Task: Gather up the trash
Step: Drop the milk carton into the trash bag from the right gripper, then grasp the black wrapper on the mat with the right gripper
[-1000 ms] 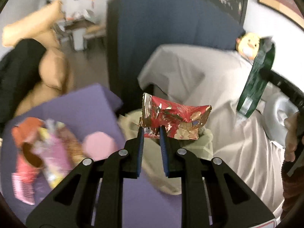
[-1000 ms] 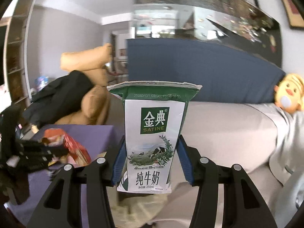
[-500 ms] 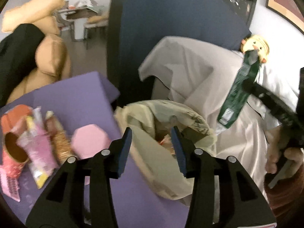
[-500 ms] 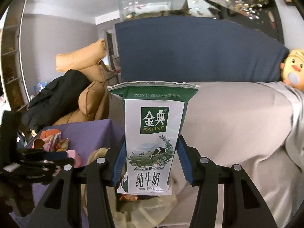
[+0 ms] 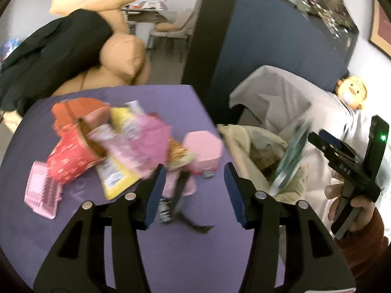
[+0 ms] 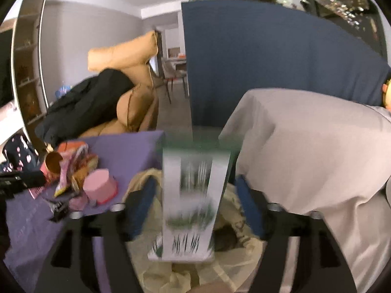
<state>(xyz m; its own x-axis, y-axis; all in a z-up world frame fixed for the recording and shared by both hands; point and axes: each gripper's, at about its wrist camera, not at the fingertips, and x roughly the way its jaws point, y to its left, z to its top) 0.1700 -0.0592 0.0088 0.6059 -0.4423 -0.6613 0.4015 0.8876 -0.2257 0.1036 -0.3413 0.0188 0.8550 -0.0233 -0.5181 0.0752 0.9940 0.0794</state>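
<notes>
Green-white milk carton [image 6: 188, 207] motion-blurred, lower centre of right wrist view, between opening jaws of right hand-held gripper [image 6: 195, 205], pads clear of it: released, dropping into beige trash bag [image 6: 234, 263] below. Step: bagging carton. Bag holds dark crumpled trash, contents unclear. Left hand-held gripper [image 5: 193, 193] empty, jaws opening, over purple table [image 5: 171, 244]. Next likely: reach wrapper pile [image 5: 117, 146], centre left, pick one piece. Red paper cup [image 5: 73, 158] lies tipped, apparently empty.

Far left, a tan leather sofa [image 6: 132, 78] carries a black coat [image 6: 88, 102]; a tall navy fabric partition [image 6: 268, 68] stands right, grey walls [image 6: 90, 36] behind.
</notes>
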